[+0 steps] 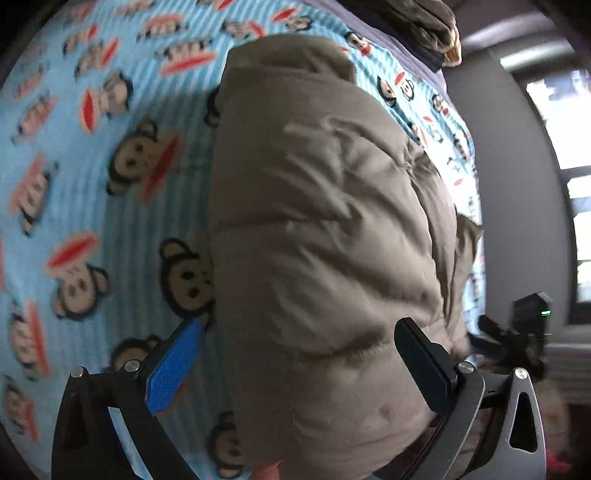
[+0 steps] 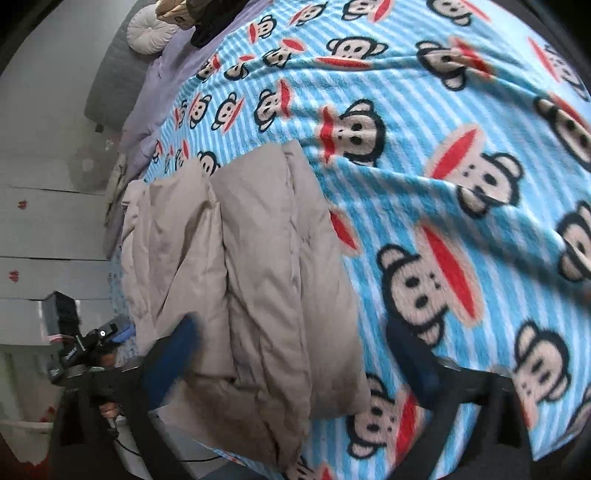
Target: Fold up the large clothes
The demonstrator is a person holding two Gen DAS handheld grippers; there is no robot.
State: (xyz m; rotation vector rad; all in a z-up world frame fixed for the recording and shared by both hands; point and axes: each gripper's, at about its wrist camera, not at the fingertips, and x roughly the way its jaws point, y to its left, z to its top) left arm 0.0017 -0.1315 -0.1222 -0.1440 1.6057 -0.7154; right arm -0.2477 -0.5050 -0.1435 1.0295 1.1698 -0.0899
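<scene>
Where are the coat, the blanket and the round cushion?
coat (image 2: pixel 258 266): right wrist view, middle of its folded top panel.
blanket (image 2: pixel 424 110): right wrist view, bare striped stretch beyond the coat.
cushion (image 2: pixel 147 35): right wrist view, its gathered centre.

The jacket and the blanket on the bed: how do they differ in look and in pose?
The jacket is plain beige; the blanket is blue-striped with monkey faces. The jacket is puffy and folded into a thick bundle; the blanket lies spread out under it. The jacket takes up a small part near the bed edge; the blanket covers most of the bed. Both are soft textiles, and neither is gripped.
</scene>
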